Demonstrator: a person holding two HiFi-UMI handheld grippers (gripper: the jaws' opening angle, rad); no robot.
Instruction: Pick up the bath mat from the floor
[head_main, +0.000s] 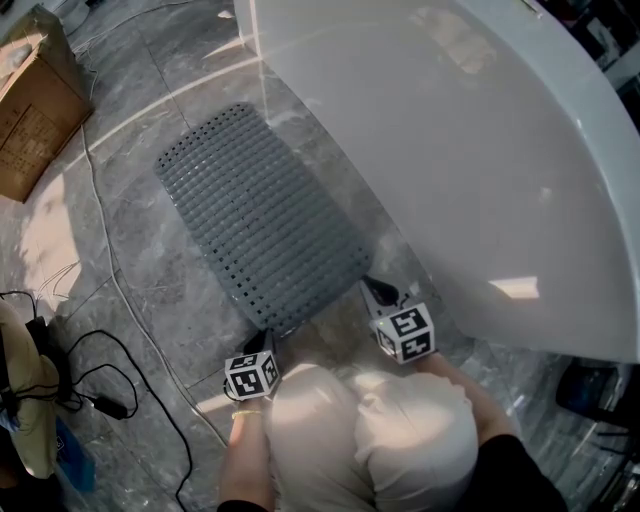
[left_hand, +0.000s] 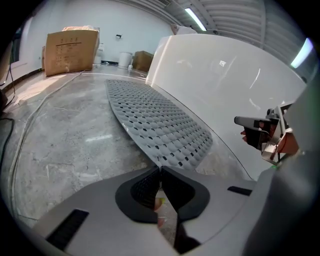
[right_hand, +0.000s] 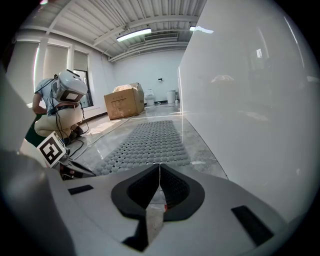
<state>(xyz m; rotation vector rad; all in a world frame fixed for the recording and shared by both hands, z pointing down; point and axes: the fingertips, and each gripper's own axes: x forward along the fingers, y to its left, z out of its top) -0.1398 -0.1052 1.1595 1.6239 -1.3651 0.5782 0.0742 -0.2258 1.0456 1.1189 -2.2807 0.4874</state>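
Marble floor (head_main: 140, 262), holey grey bath mat (head_main: 260, 230), L tool (head_main: 266, 342), R tool (head_main: 376, 290) pinching its edge

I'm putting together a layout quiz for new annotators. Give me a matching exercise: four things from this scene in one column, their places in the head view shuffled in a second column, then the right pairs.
Things:
1. grey perforated rubber bath mat
2. brown cardboard box
3. white glossy bathtub
4. thin black cables

Places:
a. looped on the grey marble floor, lower left
b. upper left corner
c. on the floor, centre
d. fills the right side

Pairs: 1-c, 2-b, 3-d, 4-a
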